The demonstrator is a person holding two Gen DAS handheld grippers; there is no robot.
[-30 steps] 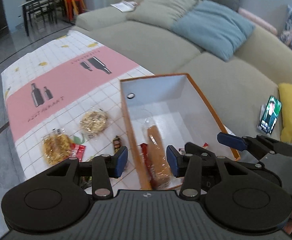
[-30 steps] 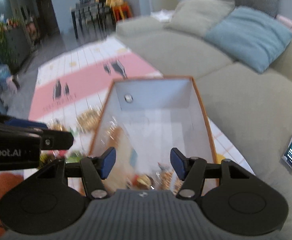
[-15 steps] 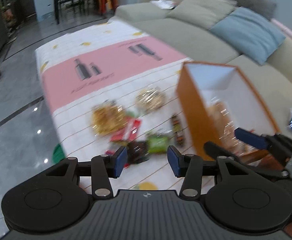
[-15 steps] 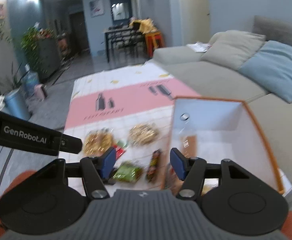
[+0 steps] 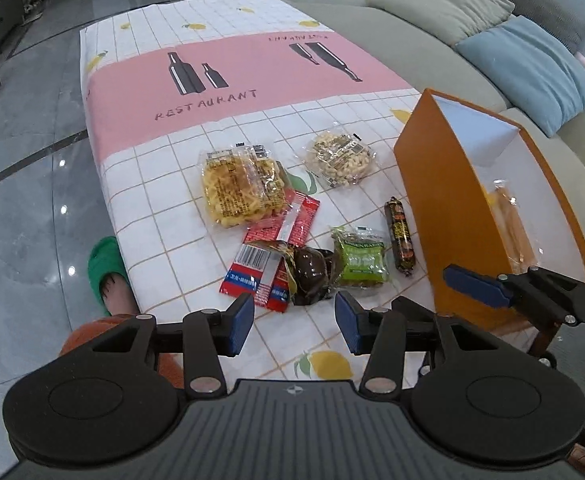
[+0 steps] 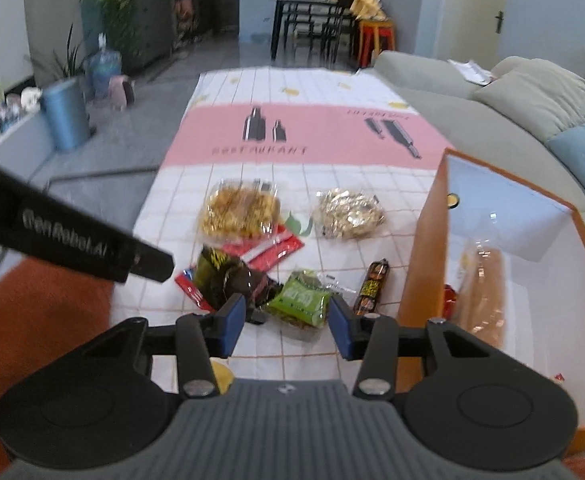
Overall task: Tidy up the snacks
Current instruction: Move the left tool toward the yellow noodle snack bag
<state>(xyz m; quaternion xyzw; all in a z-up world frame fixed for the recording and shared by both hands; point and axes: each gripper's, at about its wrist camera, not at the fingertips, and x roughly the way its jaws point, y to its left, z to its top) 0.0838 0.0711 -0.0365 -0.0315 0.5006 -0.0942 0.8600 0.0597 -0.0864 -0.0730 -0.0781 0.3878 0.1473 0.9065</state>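
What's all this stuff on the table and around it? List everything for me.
Orange box: one, orange outside, white inside, right side of table.
Long bread pack: one, tan, inside the box.
Yellow snack pack: one, clear wrap, mid-table.
Pale snack pack: one, clear wrap, beside the yellow one.
Red sachets: two or so, red, partly under other packs.
Dark wrapped snack: one, brown-black, near edge.
Green pack: one, green, right of the dark one.
Sausage stick: one, black-orange, next to the box.
Tablecloth: one, white grid with pink band.
Sofa: grey-green, with cushions.
Green slipper: one, on the person's foot.
Left gripper: open, empty.
Right gripper: open, empty.
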